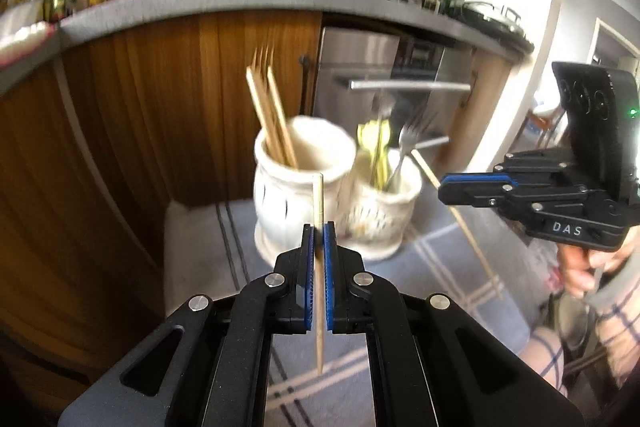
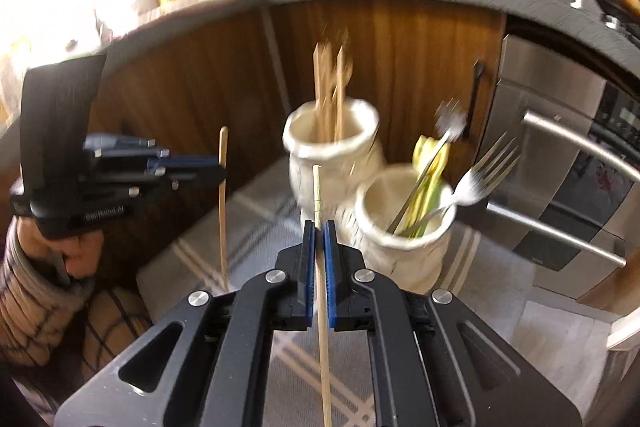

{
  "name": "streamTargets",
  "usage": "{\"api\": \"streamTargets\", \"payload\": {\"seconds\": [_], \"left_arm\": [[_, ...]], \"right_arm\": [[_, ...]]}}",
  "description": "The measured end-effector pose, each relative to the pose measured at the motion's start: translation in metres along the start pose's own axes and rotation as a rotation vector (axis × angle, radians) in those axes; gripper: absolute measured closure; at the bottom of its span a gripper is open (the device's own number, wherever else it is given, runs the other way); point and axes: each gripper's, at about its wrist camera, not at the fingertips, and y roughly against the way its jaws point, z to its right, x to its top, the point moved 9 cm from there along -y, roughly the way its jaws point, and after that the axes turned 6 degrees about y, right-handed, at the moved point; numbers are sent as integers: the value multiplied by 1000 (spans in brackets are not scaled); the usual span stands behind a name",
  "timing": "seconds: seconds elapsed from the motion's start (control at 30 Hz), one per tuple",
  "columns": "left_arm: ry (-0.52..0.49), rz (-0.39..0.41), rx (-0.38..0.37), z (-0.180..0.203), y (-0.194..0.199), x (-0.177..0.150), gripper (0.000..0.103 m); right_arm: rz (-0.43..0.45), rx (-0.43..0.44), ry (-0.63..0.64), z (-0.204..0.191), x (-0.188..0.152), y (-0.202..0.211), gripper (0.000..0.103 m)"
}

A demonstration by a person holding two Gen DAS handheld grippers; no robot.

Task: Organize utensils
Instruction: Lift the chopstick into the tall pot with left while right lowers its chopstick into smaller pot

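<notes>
Since each chopstick belonged with the others in the taller jar [image 1: 298, 183], both tongs [image 1: 319, 239] [image 2: 319, 237] were clamped on one.

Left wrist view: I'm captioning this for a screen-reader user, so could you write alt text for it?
The left hand-held gripper is shut on a single wooden chopstick, in front of two white ceramic jars on a grey striped mat. One jar holds chopsticks, the other forks and green-handled utensils. At right, the right hand-held gripper pinches another chopstick.
</notes>
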Motion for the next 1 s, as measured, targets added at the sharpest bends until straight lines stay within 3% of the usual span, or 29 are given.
{"api": "streamTargets", "payload": {"seconds": [0.37,0.53,1.0], "left_arm": [[-4,119,-29,22,22,66,98],[-24,146,-31,31,27,89,98],[-49,224,16,28,28,163,98]], "right_arm": [[246,-64,-76,27,47,31,99],[287,-107,-83,41,63,22,99],[395,-124,-149,81,110,10,99]]}}
